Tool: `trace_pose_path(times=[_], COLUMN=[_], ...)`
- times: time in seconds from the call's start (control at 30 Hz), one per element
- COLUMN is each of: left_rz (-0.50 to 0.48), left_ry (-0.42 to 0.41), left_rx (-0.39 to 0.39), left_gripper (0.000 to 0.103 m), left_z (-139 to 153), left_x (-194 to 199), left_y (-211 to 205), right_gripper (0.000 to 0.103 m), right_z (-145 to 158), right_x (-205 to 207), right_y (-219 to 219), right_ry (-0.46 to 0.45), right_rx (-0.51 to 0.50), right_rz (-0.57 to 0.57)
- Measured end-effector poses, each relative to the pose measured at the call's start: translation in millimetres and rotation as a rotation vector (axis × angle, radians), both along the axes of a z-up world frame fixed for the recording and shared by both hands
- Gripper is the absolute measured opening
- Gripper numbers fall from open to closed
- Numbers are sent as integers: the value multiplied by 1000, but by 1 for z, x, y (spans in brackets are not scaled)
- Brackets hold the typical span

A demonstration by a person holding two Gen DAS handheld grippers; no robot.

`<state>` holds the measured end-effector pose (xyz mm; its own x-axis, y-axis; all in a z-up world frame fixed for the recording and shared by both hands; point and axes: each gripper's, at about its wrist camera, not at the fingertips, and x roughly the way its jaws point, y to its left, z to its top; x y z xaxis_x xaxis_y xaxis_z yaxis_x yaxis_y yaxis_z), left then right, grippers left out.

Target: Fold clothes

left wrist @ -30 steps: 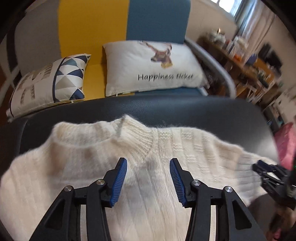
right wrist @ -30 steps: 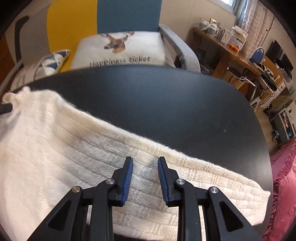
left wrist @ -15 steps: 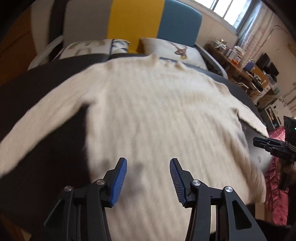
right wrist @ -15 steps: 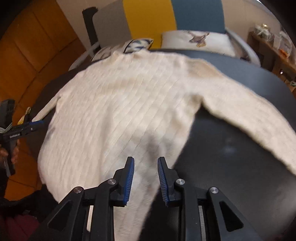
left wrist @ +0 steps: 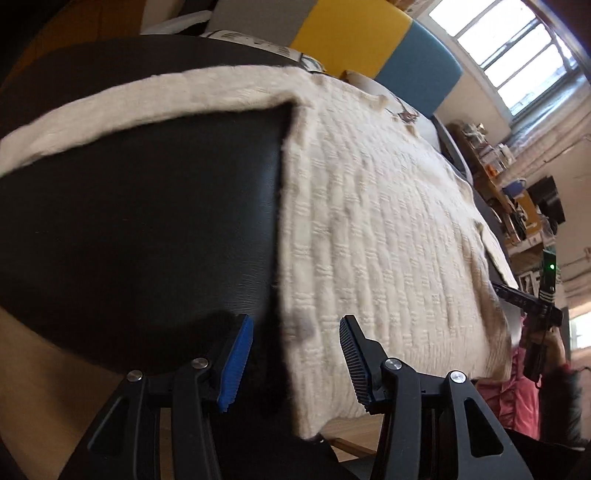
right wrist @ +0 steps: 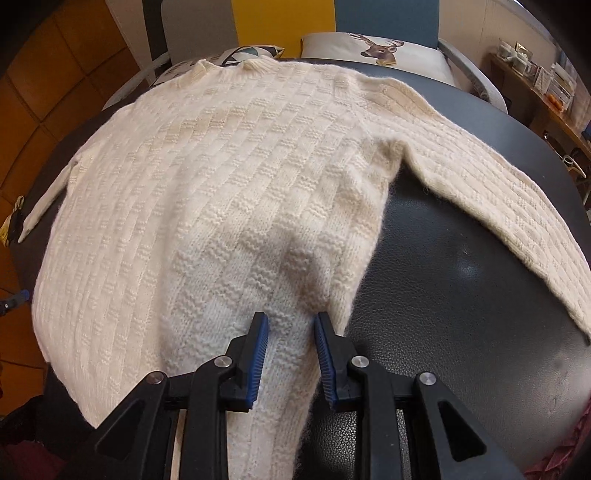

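A cream knitted sweater (right wrist: 229,177) lies spread flat on a round black leather table (right wrist: 461,302), collar at the far side, sleeves out to both sides. My right gripper (right wrist: 290,354) is open, its jaws astride the sweater's near right hem corner. My left gripper (left wrist: 295,365) is open at the sweater's (left wrist: 369,221) near left hem corner, the fabric edge between its jaws. The left sleeve (left wrist: 129,103) runs across the far table top. The right gripper shows at the far right of the left wrist view (left wrist: 532,306).
A grey, yellow and blue sofa (right wrist: 288,22) with a deer pillow (right wrist: 373,48) and a patterned pillow (right wrist: 251,53) stands behind the table. A cluttered wooden desk (right wrist: 535,88) is at the right. Pink fabric (left wrist: 517,391) lies past the table edge.
Both grippers have pulled back from the shoulders and sleeve to the sweater's near hem corners, one at each side. Both stay open. The sweater lies flat as before.
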<state>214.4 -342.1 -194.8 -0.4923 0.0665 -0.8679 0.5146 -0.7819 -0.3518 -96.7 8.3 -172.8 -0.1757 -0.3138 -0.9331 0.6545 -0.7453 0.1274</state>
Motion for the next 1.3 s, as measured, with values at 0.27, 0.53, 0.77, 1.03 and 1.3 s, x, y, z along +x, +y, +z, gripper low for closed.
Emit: trace_pose_path(times=[0.27, 0.53, 0.77, 1.03, 1.3], left_rz=[-24, -12, -47, -48, -111], left_ry=[-3, -30, -77, -30, 58], left_rx=[-33, -129, -200, -188, -282], left_gripper=[22, 6, 6, 8, 17], left_z=[-2, 11, 13, 31, 76], left_x=[-15, -27, -31, -21, -60], left_y=[19, 20, 22, 27, 32], right_gripper=[26, 26, 17, 19, 21], right_z=[6, 4, -23, -4, 17], right_x=[0, 1, 0, 0, -24], right_y=[20, 11, -15, -2, -17], right_ry=[26, 17, 74, 3, 49], right_rx=[11, -2, 154, 10, -135], right_rz=[-4, 105, 172, 95, 52])
